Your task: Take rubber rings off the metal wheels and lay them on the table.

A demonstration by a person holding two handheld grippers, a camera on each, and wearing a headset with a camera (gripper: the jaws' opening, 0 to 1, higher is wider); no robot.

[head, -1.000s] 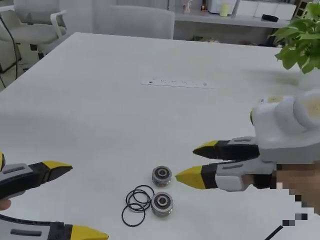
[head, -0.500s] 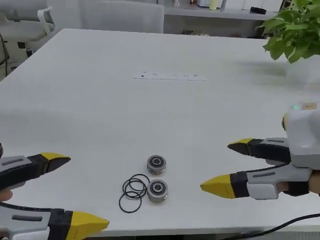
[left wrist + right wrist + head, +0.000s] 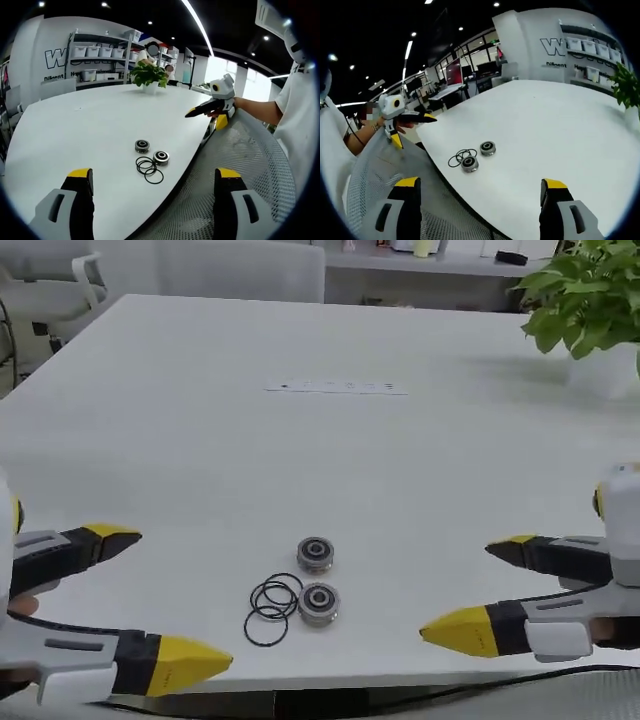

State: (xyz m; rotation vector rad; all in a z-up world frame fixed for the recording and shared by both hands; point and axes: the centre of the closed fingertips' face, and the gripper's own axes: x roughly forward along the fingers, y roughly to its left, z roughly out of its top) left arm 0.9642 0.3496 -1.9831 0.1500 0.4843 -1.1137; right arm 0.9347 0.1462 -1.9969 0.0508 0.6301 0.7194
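The left gripper (image 3: 180,598) and right gripper (image 3: 458,590) hang with jaws spread wide, holding nothing. Between them on the table (image 3: 400,470) sit two metal wheels (image 3: 316,552), well apart from either. Black rubber rings (image 3: 270,612), perhaps four, overlap just beside the wheel closer to the table edge, on its left-gripper side.

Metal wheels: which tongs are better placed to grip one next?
Probably right. Both tongs are open and clear of the metal wheels, but the loose rubber rings lie on the wheels' left, between them and the left tongs. The right tongs face bare table up to the near wheel.
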